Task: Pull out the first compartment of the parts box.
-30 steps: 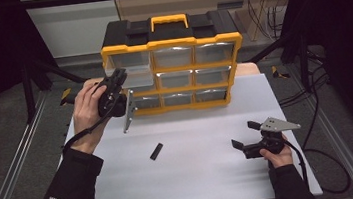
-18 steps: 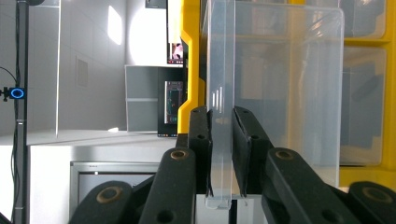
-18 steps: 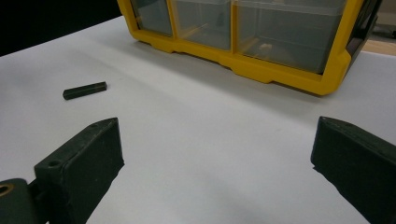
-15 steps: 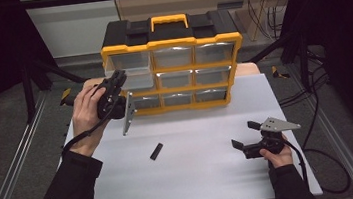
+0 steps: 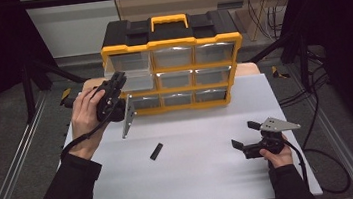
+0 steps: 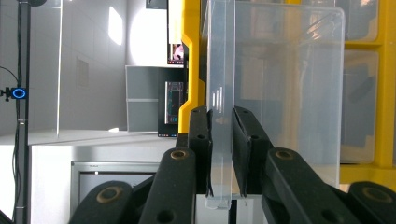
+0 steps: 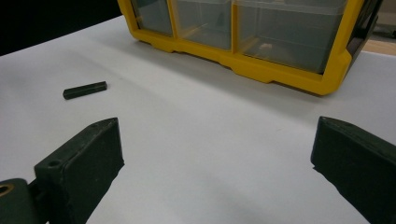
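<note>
Drawer [image 5: 134, 79] of the yellow organizer [image 5: 173, 69], middle row's left end, sits partly pulled out, its clear front pinched by the left hand-held gripper [image 5: 118, 79]. Right hand-held gripper [image 5: 243, 134] gapes wide over the table [image 5: 198, 177], right of the small black bar [image 5: 156, 151]. Next move likely needs a straight pull.

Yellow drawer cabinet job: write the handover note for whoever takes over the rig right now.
Left gripper: shut on the front lip of the clear plastic drawer, which stands partly pulled out of the top-left slot of the yellow and black drawer cabinet.
Right gripper: open, empty, resting low over the white table at the right.
Small black bar: lies loose on the table, mid-front.
Done: drawer gripped and started out.
Left: likely put the bar into the drawer, then push it shut.
</note>
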Motion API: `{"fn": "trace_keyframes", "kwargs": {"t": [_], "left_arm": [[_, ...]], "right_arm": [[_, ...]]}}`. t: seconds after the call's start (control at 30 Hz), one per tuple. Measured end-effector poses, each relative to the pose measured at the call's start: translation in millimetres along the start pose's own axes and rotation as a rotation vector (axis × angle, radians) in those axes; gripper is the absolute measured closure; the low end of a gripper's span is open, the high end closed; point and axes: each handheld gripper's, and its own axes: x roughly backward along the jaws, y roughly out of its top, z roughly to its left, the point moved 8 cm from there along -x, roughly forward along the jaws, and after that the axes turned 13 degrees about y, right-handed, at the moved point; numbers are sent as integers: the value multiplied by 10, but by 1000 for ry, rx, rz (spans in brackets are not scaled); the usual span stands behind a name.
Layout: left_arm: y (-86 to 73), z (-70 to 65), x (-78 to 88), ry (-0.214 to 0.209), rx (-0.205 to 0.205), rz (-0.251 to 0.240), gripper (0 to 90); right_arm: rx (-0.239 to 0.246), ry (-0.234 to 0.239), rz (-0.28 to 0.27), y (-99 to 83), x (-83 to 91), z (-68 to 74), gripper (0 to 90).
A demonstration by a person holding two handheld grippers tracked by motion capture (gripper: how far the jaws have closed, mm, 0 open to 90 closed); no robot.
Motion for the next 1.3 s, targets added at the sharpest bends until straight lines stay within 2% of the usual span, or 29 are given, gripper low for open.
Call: {"fn": "trace_keyframes", "kwargs": {"t": [1.3], "left_arm": [[38, 6, 108, -6, 7, 9, 775]], "right_arm": [[-1, 7, 11, -21, -19, 7, 24]]}}
